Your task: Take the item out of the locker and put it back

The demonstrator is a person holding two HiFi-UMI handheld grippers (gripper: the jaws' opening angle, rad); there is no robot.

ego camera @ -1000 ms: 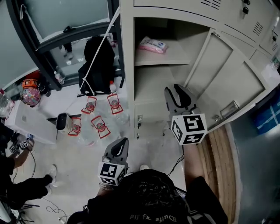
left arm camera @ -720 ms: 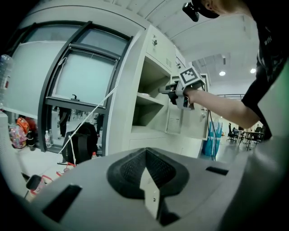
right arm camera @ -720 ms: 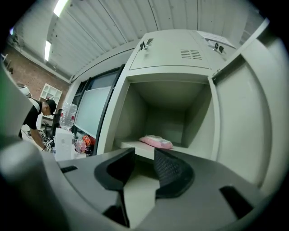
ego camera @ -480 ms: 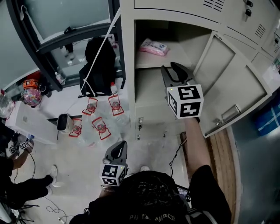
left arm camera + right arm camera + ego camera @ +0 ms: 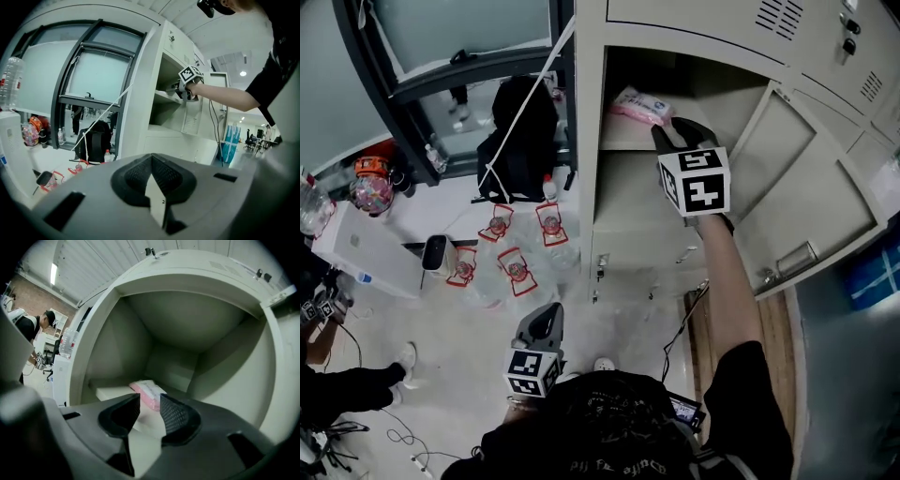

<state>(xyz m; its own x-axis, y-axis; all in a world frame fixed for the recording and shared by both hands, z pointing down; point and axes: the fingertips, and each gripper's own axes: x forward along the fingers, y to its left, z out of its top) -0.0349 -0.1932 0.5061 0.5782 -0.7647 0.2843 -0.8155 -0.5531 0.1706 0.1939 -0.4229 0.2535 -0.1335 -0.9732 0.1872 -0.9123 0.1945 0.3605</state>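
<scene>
Barely started, tbh. Got right gripper [image 5: 677, 131] upper centre, jaws apart, just short of pink packet [image 5: 636, 103] on locker shelf [image 5: 619, 141]. Left gripper [image 5: 551, 317] bottom centre, jaws together, empty. Still gotta pull out, put back.

Inside of an open locker [image 5: 197, 329], pink packet [image 5: 146, 391] lying on its shelf [image 5: 111, 393], right gripper [image 5: 150, 405] in front, jaws apart — packet seen through the gap.
</scene>
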